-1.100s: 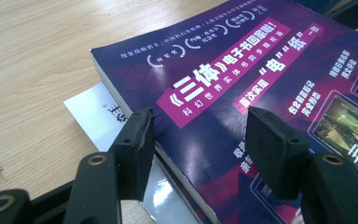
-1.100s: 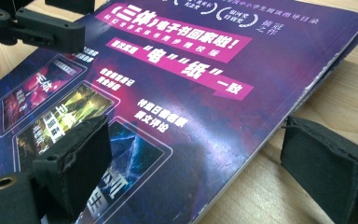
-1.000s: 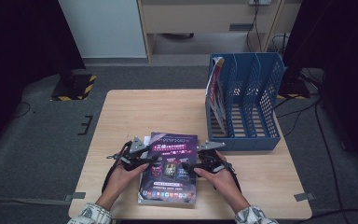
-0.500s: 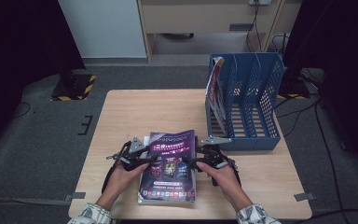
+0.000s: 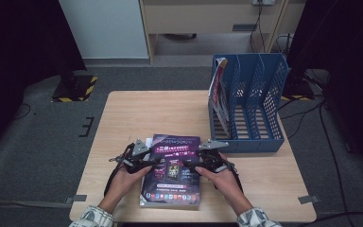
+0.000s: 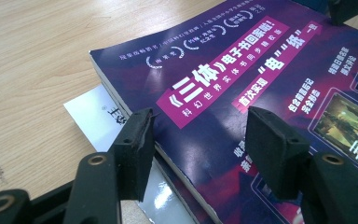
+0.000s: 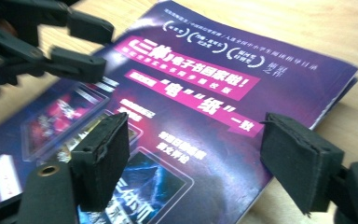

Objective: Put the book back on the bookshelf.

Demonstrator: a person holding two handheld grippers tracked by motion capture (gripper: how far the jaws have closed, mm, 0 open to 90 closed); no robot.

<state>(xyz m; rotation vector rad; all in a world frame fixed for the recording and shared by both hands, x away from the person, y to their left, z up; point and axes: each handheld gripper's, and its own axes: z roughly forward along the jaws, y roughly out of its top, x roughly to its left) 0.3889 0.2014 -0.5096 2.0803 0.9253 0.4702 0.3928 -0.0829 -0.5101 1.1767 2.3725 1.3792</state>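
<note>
Magazine [image 5: 172,172] between parted fingers [image 6: 133,149], seemingly untouched

The glossy purple paperback magazine [image 5: 172,172] with a magenta title band and white Chinese lettering lies flat, cover up, on the wooden tabletop [image 5: 146,113] near its front edge — roughly midway between the front corners. It rests on another publication, with a white sheet [image 6: 98,119] poking out beneath its left edge.

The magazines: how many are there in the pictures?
3: a purple one on top of a pile between the grippers, a second under it, and one upright in the blue rack's left slot. More may be hidden.
</note>
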